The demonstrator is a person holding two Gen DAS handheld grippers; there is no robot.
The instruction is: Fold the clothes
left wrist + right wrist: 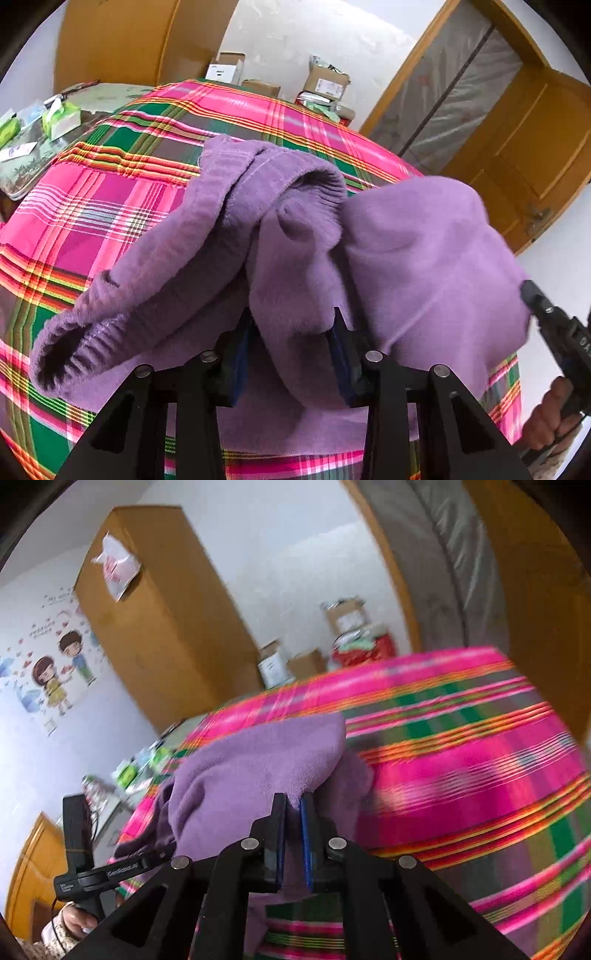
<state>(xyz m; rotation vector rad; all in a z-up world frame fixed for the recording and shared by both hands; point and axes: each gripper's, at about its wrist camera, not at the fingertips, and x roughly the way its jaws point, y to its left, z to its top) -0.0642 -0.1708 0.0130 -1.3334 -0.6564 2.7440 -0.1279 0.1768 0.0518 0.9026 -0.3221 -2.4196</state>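
A purple fleece garment (406, 251) lies bunched on the pink and green plaid cloth (110, 206), with a ribbed cuff (66, 350) at the lower left. My left gripper (291, 325) is shut on a thick fold of it that fills the gap between the blue pads. My right gripper (293, 801) is shut on a thin edge of the same garment (251, 768) and holds it a little above the cloth. In the left wrist view that right gripper (532, 295) bites the garment's right side, a hand (550, 417) below it.
The plaid cloth (461, 775) covers a wide surface. Tissue packs (61, 118) and small items sit on a side table at the far left. Cardboard boxes (325, 85) stand behind, with a wooden wardrobe (162, 613) and a wooden door (524, 155) nearby.
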